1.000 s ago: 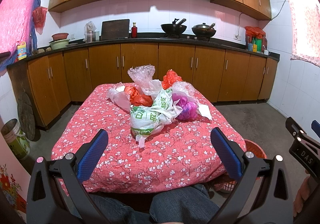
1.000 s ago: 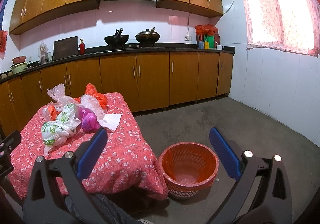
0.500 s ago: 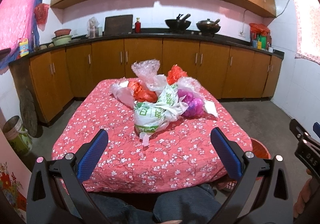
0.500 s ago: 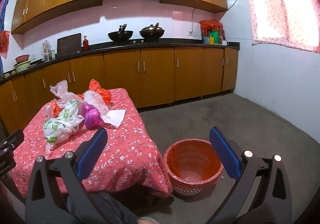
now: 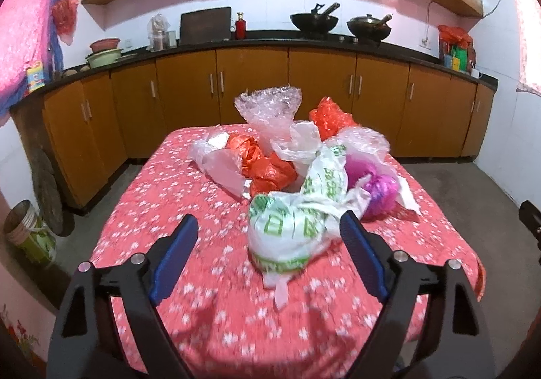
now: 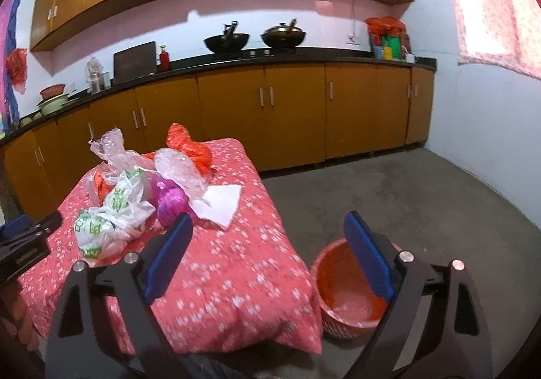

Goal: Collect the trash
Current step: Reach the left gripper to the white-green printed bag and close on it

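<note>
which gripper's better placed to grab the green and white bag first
Left. The left gripper is open with the green and white bag right between its fingers, while the right gripper points between the table and the orange basket.

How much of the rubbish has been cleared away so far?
None yet, it seems. The red basket on the floor looks empty, and the plastic bags are all piled on the table. The left gripper is open near the white and green bag; the right gripper is open and empty. Every bag is left.
</note>
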{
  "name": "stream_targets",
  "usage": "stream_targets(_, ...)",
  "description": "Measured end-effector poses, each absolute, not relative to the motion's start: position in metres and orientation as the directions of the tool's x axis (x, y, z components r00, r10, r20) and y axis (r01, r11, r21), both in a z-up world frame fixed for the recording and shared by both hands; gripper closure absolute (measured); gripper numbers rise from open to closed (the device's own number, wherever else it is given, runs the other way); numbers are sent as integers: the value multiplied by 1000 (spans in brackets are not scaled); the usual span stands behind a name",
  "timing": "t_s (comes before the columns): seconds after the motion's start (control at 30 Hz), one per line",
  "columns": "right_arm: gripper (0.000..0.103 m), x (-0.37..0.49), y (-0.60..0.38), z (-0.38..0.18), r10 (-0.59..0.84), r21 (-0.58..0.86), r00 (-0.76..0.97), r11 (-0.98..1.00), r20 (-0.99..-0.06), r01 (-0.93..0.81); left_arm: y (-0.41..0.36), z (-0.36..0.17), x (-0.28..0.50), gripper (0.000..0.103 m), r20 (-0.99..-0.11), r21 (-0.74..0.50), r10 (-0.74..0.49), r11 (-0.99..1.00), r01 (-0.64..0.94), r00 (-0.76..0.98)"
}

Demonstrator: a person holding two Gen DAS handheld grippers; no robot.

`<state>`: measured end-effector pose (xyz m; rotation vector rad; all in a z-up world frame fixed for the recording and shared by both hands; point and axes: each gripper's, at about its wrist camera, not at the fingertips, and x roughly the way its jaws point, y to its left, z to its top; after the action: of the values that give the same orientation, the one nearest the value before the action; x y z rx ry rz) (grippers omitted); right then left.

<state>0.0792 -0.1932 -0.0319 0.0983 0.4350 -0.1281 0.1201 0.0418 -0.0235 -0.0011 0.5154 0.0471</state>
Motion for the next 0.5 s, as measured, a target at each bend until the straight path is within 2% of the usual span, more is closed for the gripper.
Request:
stream_targets(0.17, 14, 109, -168, -33, -75, 32, 907, 995, -414, 97, 52, -38, 150, 23, -535, -10, 18, 1000, -28, 845)
stream_targets(0.33, 14, 126, -153, -35, -56, 17, 910, 997, -411, 69, 71, -53, 173, 37, -594, -90, -30, 996, -28, 804)
stream_targets(0.47, 14, 133, -144, -37, -55, -13, 912, 998, -405, 55, 69, -56, 182, 44, -600, -96, -69, 995, 14, 797)
stream_targets(0.5, 14, 135, -142, -38, -56, -19, 912, 998, -406, 53, 67, -56, 183, 50, -602, -93, -76, 995, 25, 795)
